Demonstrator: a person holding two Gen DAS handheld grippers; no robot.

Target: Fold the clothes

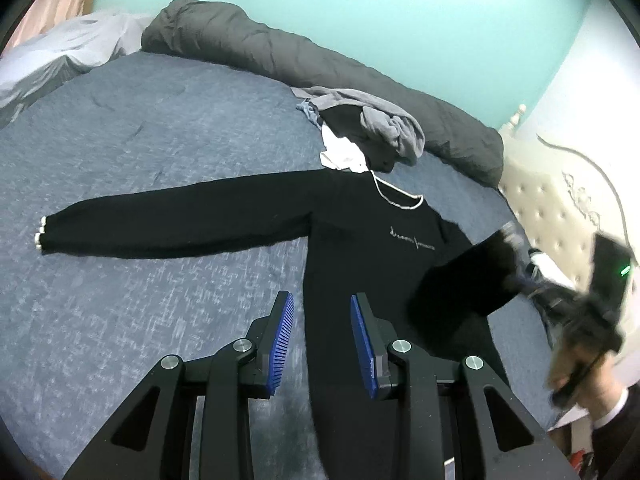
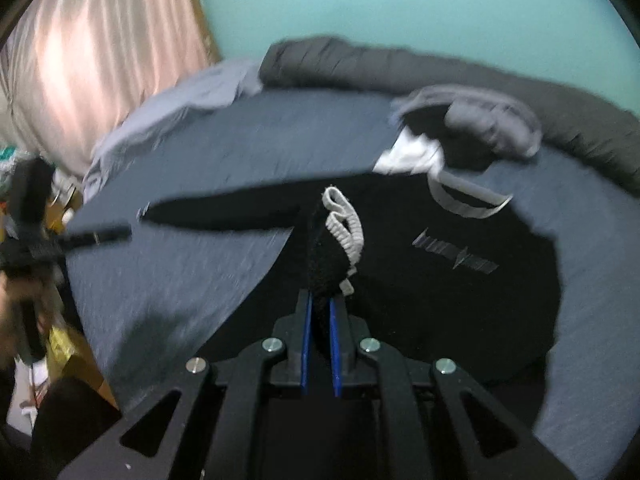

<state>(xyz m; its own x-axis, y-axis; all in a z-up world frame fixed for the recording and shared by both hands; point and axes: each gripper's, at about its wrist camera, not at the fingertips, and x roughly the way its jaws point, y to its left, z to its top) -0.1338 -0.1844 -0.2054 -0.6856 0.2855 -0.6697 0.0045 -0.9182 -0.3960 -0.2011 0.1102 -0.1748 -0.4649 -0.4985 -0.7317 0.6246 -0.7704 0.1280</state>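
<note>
A: Sweater point(image 1: 360, 248), black with a pale trim at the neck, lies flat on the blue bed point(image 1: 160, 152), chest up, with small script on the chest

B: And its sleeves?

A: One sleeve point(image 1: 168, 228) stretches straight out from the sweater's body, flat on the bed, white cuff at its far end. The other sleeve point(image 2: 326, 256) is lifted off the bed and hangs over the sweater's chest

B: What lifts it?

A: The right tongs point(image 2: 320, 312). Their blue pads stand narrow, clamped on the black cloth just behind the pale ribbed cuff point(image 2: 346, 224). The right wrist view is smeared, so finer detail is lost

B: The left tongs?

A: The left tongs point(image 1: 322, 312) stand partly apart with nothing between the pads, hovering over the sweater's lower body at the side of the flat sleeve. I see no contact with the cloth

B: Anything else near the sweater?

A: Just beyond its neck sits a heap of clothes point(image 1: 372, 132), grey, black and white, touching the collar. Behind that heap a dark grey quilt point(image 1: 280, 52) lies rolled along the far edge of the bed, against a turquoise wall point(image 1: 400, 8). A tufted headboard point(image 1: 548, 208) stands beside the sweater's lifted-sleeve side
</note>
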